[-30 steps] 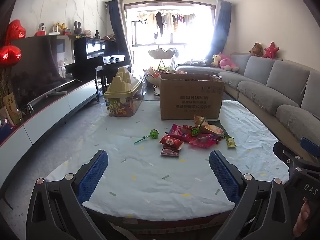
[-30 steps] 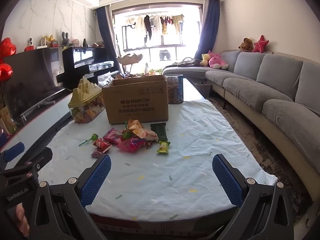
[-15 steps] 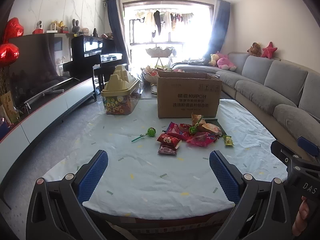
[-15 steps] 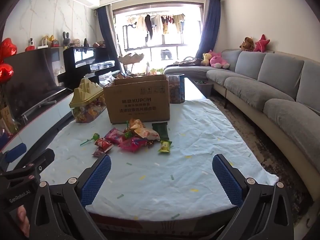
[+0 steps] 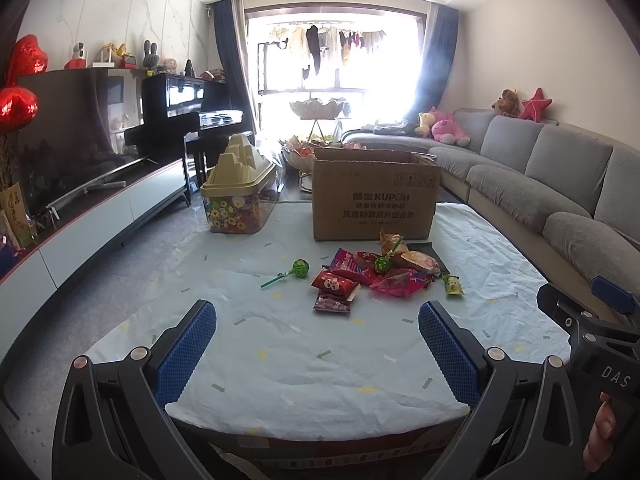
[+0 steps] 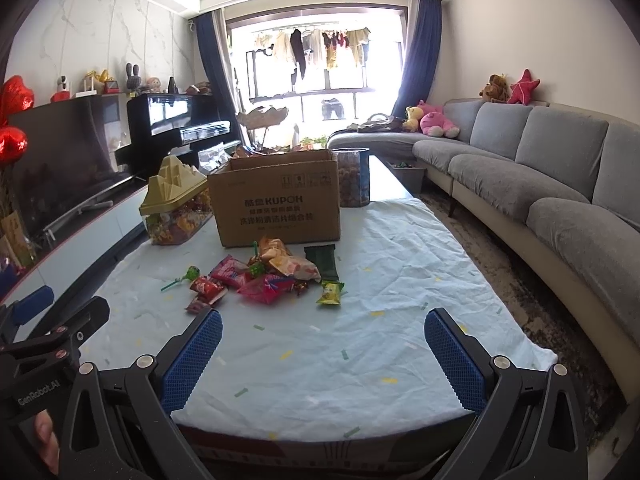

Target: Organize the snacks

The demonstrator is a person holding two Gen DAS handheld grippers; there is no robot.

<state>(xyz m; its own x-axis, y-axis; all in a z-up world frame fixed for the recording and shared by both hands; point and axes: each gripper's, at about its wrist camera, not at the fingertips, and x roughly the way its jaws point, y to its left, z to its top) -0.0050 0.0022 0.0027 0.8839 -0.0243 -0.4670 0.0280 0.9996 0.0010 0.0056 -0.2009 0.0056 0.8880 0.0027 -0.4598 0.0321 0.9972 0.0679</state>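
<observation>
Left wrist view: my left claw [image 5: 316, 346] and right claw [image 6: 322, 350] both spread, empty — I'd approach nearest dark-red foil snack packet [image 5: 332, 303] low, then brown cardboard box [image 5: 374, 196] on pale-blue-clothed tabletop [image 5: 280, 364].

Cardboard box [image 5: 374, 200] reads KUPOH (right gripper [image 5: 592, 344]: DAS)

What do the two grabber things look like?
Both are black frames with silver screws. Each has two fingers lined with bumpy blue pads. The left gripper appears in the right camera with white "GenRobot.AI" lettering on its handle. The right gripper appears in the left camera with white "DAS" lettering and a blue tip on top. No cables or sleeves show.
</observation>
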